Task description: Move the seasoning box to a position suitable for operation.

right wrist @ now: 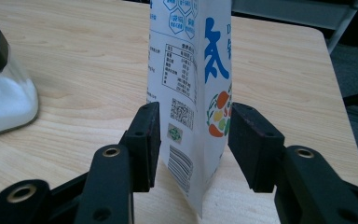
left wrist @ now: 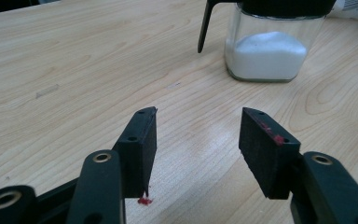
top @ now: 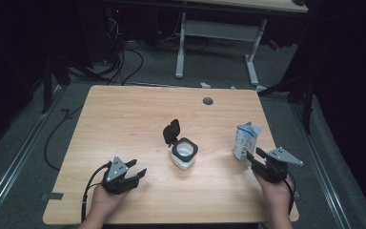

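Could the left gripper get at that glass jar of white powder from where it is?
Probably yes: the left gripper has open jaws aimed toward the jar, with bare table between.

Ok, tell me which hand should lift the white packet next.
Right, probably. The right gripper already has the packet standing between its open jaws, with small gaps either side. The left gripper is open over bare table, facing the jar instead.

A light wooden table point(top: 124, 119) stands on grey floor point(top: 24, 157) in a dark room, a white-legged desk point(top: 219, 28) behind.
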